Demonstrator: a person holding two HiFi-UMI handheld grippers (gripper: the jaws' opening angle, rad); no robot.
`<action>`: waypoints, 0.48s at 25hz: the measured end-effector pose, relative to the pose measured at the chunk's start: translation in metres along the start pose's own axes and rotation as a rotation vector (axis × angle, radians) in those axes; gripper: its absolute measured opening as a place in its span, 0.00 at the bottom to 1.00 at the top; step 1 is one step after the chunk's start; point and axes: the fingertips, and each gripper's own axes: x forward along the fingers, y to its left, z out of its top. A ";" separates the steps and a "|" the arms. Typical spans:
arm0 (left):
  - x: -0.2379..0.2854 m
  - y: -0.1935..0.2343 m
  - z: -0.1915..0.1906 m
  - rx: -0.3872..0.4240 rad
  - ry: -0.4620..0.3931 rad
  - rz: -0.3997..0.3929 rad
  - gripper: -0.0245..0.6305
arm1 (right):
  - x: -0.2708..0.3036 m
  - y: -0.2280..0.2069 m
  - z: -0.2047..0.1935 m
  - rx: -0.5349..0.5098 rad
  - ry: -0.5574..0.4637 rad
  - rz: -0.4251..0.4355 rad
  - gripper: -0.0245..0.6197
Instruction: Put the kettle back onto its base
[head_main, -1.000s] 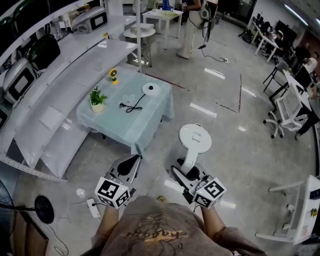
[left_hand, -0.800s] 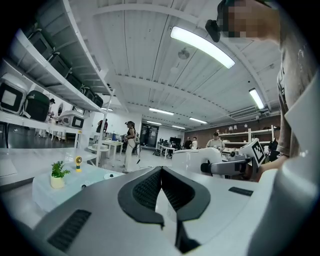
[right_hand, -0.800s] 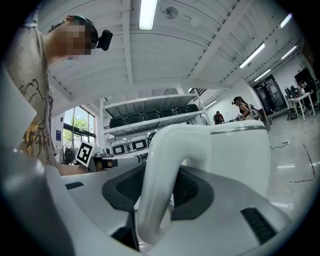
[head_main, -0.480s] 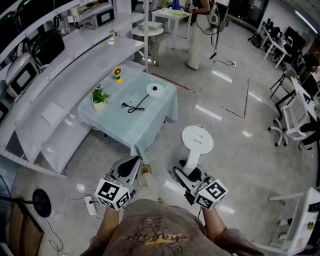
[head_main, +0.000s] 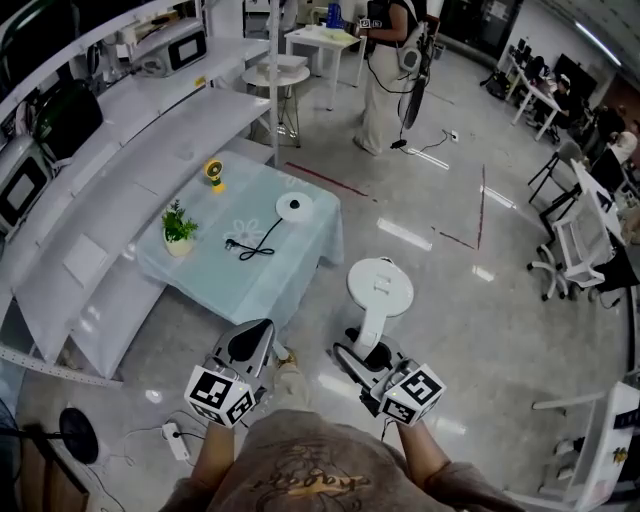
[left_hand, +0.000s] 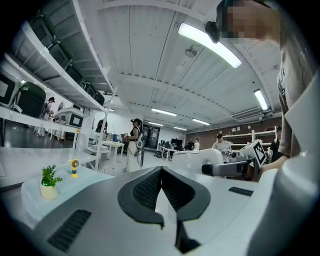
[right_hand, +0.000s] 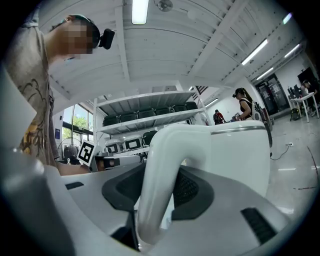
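1. Low over the shiny floor (head_main: 440, 330), in front of the person, the white kettle (head_main: 380, 290) hangs in the air.
2. The right hand-held gripper (head_main: 362, 352) is clenched on the kettle's curved handle (right_hand: 159, 180). The handle runs between the two dark pads. The kettle's round body sticks out past the tips.
3. The left hand-held gripper (head_main: 252, 342) is near it, on the left. Its jaws are squeezed together with nothing in them. It does not touch the kettle.
4. The round white base (head_main: 294, 206) sits on the counter (head_main: 300, 262) with the pale blue cloth. It is well apart from the kettle, further ahead and to the left.
5. A black cord (head_main: 250, 243) curls away from the base.
6. A little green plant (head_main: 179, 228) in a pot stands near the counter's left edge.
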 end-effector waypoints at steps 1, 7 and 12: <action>0.008 0.007 0.001 -0.001 0.001 -0.002 0.07 | 0.008 -0.007 0.002 -0.001 0.000 -0.002 0.27; 0.056 0.057 0.010 -0.011 0.016 -0.007 0.07 | 0.058 -0.052 0.018 0.008 -0.002 -0.014 0.27; 0.091 0.100 0.030 -0.008 0.024 -0.017 0.07 | 0.103 -0.085 0.035 0.020 0.006 -0.029 0.27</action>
